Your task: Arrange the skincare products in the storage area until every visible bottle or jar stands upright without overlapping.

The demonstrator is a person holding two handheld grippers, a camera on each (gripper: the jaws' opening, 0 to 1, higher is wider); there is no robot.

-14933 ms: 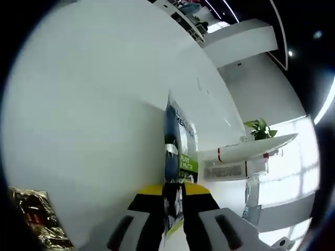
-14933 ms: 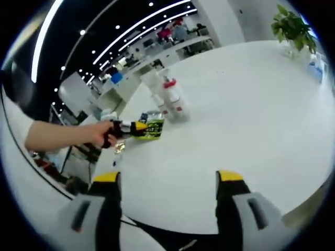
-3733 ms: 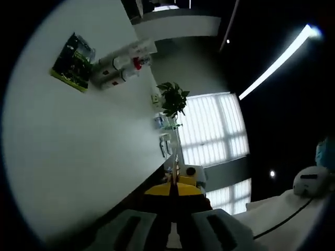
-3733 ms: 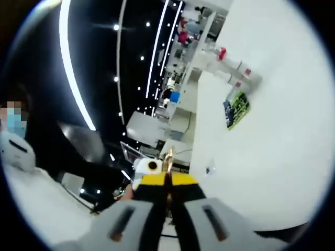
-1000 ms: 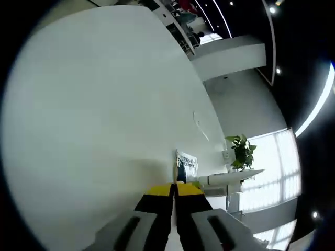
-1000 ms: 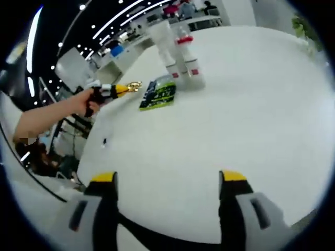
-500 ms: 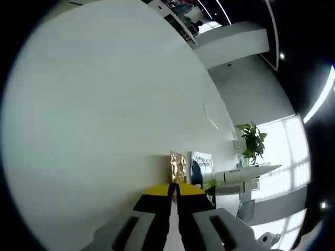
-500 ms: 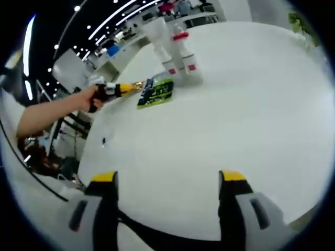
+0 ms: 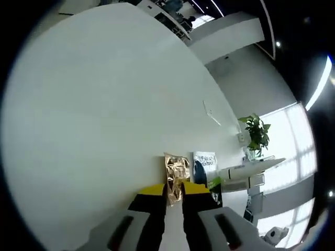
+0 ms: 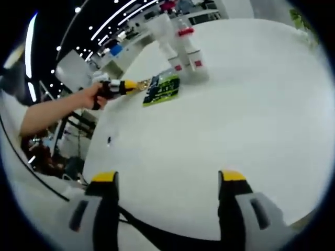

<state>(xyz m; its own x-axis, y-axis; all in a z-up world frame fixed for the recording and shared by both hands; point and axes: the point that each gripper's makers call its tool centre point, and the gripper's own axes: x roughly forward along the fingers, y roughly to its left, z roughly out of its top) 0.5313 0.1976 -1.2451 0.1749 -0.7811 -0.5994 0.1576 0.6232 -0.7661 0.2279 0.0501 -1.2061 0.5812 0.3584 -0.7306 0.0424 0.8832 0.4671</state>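
In the left gripper view, the left gripper (image 9: 174, 192) pinches a crinkled gold foil sachet (image 9: 177, 171) between nearly closed jaws (yellow-tipped), low over the white table (image 9: 104, 104). Just beyond it lie a green-and-blue sachet (image 9: 205, 163) and two white bottles (image 9: 246, 175).

In the right gripper view, the right gripper (image 10: 166, 180) hangs wide apart and empty. Far ahead-left, the left gripper (image 10: 137, 84) reaches the green-and-blue sachet (image 10: 163, 89), beside the white bottles (image 10: 183, 47).
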